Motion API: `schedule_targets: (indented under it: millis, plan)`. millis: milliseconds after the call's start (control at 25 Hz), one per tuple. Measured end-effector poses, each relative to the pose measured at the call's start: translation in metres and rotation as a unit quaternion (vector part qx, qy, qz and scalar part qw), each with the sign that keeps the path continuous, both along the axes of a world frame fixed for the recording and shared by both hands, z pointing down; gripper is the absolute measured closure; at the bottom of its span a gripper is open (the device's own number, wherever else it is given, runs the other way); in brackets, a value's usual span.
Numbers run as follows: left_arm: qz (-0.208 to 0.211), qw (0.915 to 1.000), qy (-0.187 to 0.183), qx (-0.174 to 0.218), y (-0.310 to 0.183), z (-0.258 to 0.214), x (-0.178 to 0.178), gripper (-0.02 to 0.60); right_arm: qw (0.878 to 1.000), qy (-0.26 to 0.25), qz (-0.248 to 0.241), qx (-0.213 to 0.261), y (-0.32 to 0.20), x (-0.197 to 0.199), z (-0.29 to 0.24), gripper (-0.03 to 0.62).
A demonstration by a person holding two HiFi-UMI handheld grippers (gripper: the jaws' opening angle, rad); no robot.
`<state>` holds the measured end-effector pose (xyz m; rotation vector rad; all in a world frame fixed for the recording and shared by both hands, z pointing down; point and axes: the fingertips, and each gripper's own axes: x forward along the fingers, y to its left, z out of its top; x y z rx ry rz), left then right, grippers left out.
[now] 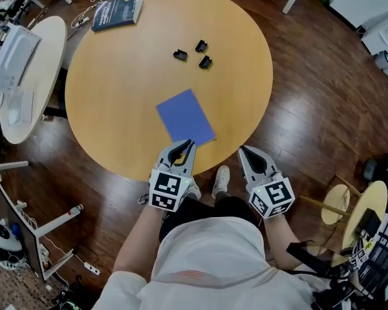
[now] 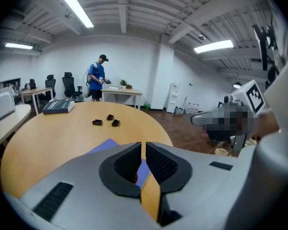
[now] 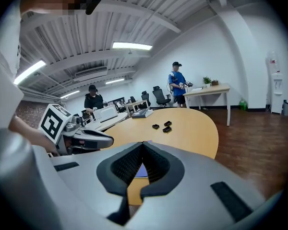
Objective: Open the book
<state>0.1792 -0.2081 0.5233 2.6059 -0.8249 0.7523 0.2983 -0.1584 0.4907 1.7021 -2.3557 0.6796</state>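
The blue book (image 1: 185, 116) lies shut and flat on the round worktop (image 1: 116, 95), close to the near rim, with one corner pointing toward the person. The left tongs (image 1: 184, 146) hover just at that near corner with only a thin slit between the pads and nothing in them. The right tongs (image 1: 244, 150) hang off the rim to the right, tips together and empty. Opening has not begun. To do it well, the left tongs probably need to part a little so that one pad can slip under the cover's free edge alone, not under the whole block of pages. The right tongs would likely do best pressing down near the spine, since a book this thin looks likely to slide on the smooth wood. Which side carries the spine cannot be told from here. The three small black pieces (image 1: 194, 53) and the darker book (image 1: 116, 11) at the far rim sit well apart and should not interfere.
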Motion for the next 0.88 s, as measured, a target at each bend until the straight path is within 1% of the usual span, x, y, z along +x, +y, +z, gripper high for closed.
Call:
schedule_targets:
  millis: [80, 120, 200, 280, 360, 520, 640, 760, 880]
  plan:
    - [0.02, 0.9985, -0.046, 0.02, 0.001, 0.017, 0.012, 0.558, 1.0, 0.0, -0.003, -0.006, 0.001, 0.003, 0.009, 0.597]
    - [0.031, 0.9972, -0.064, 0.024, 0.003, 0.026, 0.019, 0.541, 1.0, 0.001, -0.004, -0.011, 0.002, 0.006, 0.013, 0.597]
    - [0.047, 0.9952, -0.084, 0.016, 0.006, 0.044, 0.033, 0.526, 1.0, 0.003, -0.006, -0.021, 0.004, 0.011, 0.023, 0.597]
    - [0.058, 0.9936, -0.097, 0.002, 0.008, 0.062, 0.047, 0.498, 0.999, 0.004, -0.006, -0.031, 0.006, 0.018, 0.031, 0.597]
    - [0.066, 0.9907, -0.119, -0.003, 0.009, 0.079, 0.059, 0.476, 0.999, 0.004, -0.004, -0.041, 0.009, 0.025, 0.04, 0.597]
    - [0.067, 0.983, -0.171, 0.007, 0.006, 0.111, 0.074, 0.476, 0.998, 0.0, 0.0, -0.057, 0.014, 0.036, 0.056, 0.597]
    - [0.087, 0.973, -0.212, 0.028, 0.008, 0.132, 0.083, 0.476, 0.998, -0.005, 0.001, -0.067, 0.017, 0.041, 0.067, 0.597]
    - [0.096, 0.9662, -0.237, 0.032, 0.008, 0.144, 0.087, 0.476, 0.997, -0.011, 0.003, -0.071, 0.019, 0.045, 0.075, 0.597]
    - [0.082, 0.9654, -0.246, 0.026, 0.004, 0.151, 0.089, 0.476, 0.997, -0.012, 0.005, -0.079, 0.019, 0.05, 0.08, 0.597]
